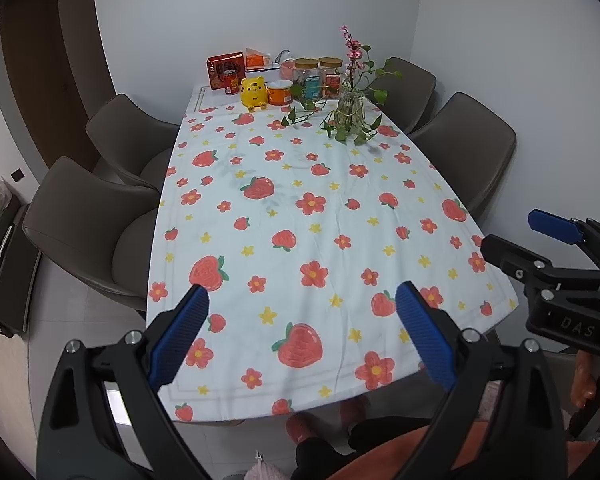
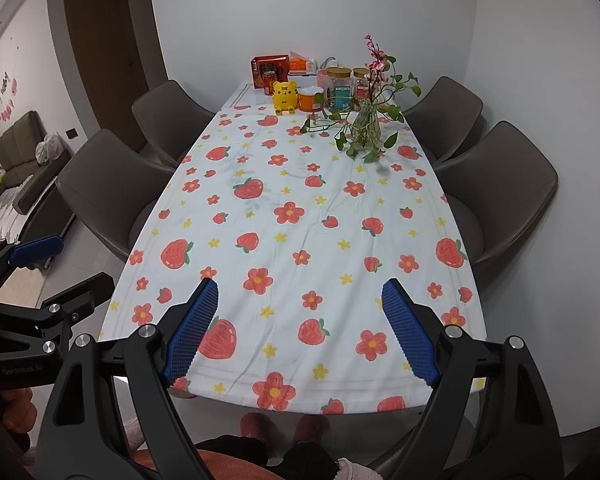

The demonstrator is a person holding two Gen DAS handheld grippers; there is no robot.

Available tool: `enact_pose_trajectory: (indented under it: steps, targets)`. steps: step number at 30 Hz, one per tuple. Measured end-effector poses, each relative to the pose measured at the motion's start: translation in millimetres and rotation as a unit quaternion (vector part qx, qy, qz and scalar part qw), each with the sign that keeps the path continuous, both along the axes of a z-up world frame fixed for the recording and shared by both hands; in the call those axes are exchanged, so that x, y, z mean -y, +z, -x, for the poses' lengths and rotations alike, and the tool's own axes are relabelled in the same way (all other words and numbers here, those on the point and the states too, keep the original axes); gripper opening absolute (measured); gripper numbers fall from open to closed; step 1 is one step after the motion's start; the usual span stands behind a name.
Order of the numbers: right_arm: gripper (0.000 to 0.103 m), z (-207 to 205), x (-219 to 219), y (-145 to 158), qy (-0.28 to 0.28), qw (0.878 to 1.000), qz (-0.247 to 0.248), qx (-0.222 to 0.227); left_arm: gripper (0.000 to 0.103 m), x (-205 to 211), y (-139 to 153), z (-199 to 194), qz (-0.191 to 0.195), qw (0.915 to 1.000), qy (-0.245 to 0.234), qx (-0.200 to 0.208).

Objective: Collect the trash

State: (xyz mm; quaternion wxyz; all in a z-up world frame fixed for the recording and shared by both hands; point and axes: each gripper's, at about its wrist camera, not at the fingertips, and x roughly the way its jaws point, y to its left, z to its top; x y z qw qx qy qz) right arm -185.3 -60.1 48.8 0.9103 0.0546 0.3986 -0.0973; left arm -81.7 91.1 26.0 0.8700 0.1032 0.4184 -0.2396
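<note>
A long table under a white cloth with strawberries and flowers [image 1: 300, 216] [image 2: 300, 240] fills both views. No loose trash shows on the cloth. My left gripper [image 1: 302, 304] is open and empty, held above the table's near edge. My right gripper [image 2: 300, 300] is open and empty too, also above the near edge. The right gripper shows at the right of the left wrist view [image 1: 556, 240]. The left gripper shows at the left of the right wrist view [image 2: 36, 256].
At the far end stand a red box [image 1: 226, 70], a red can [image 1: 231, 82], a yellow bear figure [image 1: 253, 93], an orange tub [image 1: 279, 93], two jars [image 1: 318, 76] and a glass vase with trailing leaves [image 1: 350, 110]. Brown chairs [image 1: 88, 216] [image 2: 504, 184] line both sides.
</note>
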Motion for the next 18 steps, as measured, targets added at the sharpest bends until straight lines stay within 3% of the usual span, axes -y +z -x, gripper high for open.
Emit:
enact_pose_trajectory:
  steps: [18]
  targets:
    - [0.081, 3.6, -0.5, -1.0, -0.002, 1.0, -0.001, 0.0, 0.094, -15.2, 6.5, 3.1, -0.004, 0.9999, -0.001, 0.012]
